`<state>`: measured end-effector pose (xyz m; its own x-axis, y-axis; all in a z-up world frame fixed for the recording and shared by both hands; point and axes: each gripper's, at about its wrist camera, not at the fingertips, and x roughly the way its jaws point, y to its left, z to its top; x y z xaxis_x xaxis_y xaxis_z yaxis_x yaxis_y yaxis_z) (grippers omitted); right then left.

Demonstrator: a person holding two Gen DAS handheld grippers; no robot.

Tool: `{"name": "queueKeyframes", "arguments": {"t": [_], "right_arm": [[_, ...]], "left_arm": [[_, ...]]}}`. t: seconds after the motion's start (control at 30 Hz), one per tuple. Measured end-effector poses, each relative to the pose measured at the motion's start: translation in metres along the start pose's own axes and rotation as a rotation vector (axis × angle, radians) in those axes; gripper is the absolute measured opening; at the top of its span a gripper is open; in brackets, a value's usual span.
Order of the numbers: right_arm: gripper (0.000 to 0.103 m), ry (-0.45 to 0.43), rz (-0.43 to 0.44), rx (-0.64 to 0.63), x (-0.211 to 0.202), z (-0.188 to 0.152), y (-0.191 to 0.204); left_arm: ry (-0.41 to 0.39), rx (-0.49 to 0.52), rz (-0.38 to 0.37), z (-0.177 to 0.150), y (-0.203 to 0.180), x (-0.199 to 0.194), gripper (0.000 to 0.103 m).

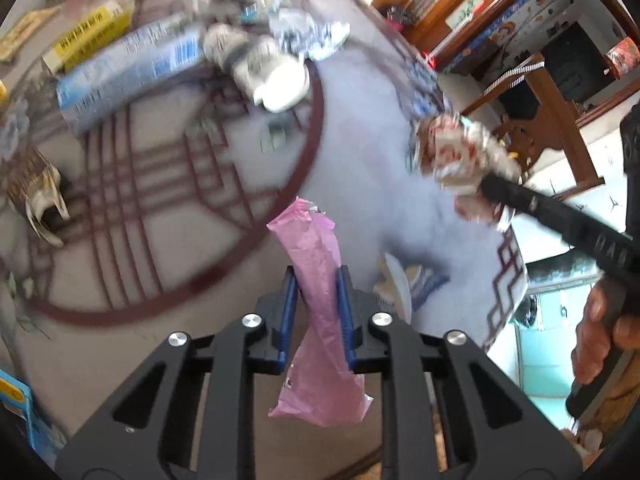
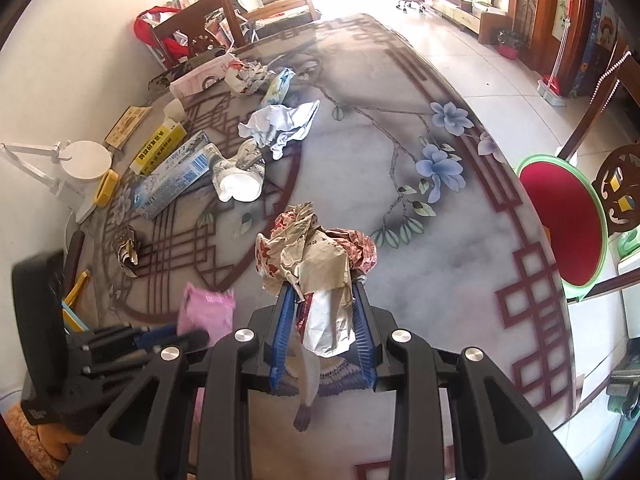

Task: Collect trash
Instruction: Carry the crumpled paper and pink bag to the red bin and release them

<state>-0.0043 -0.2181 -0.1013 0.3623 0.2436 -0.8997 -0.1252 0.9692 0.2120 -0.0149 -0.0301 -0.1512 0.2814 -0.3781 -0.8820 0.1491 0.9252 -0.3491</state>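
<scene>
Slippage is my worry: my left gripper [image 1: 318,280] pinches only a thin pink wrapper [image 1: 316,320] and my right gripper [image 2: 322,304] a loose crumpled paper wad [image 2: 312,248], both above the tabletop [image 2: 440,264], so either could slide free mid-carry.

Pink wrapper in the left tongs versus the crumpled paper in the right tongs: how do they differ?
The pink wrapper is one plain colour; the crumpled paper is beige with red print and a white part. The wrapper is a long, flattish strip running through the left tongs; the paper is a bulky wad bulging above the right tongs. Shared: each is clamped between blue fingers, held above the table.
</scene>
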Motion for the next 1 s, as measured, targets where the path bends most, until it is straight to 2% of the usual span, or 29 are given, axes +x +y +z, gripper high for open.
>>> {"name": "queueKeyframes", "arguments": {"t": [0.27,0.43,0.7,1.0], "right_arm": [[0.029,-0.043,0.006,-0.008,-0.013,0.009,0.001],[0.029,-0.076,0.007,-0.015,-0.025,0.015,0.002],[0.029,-0.108,0.016,-0.031,-0.036,0.024,0.002],[0.029,-0.119,0.014,-0.032,-0.042,0.03,-0.009]], "left_arm": [[-0.16,-0.011,0.054,0.036,-0.007,-0.033,0.016],[-0.221,-0.001,0.069,0.051,-0.016,-0.048,0.016],[-0.269,0.003,0.065,0.068,-0.03,-0.057,0.016],[-0.269,0.005,0.064,0.074,-0.043,-0.051,0.016]]}}
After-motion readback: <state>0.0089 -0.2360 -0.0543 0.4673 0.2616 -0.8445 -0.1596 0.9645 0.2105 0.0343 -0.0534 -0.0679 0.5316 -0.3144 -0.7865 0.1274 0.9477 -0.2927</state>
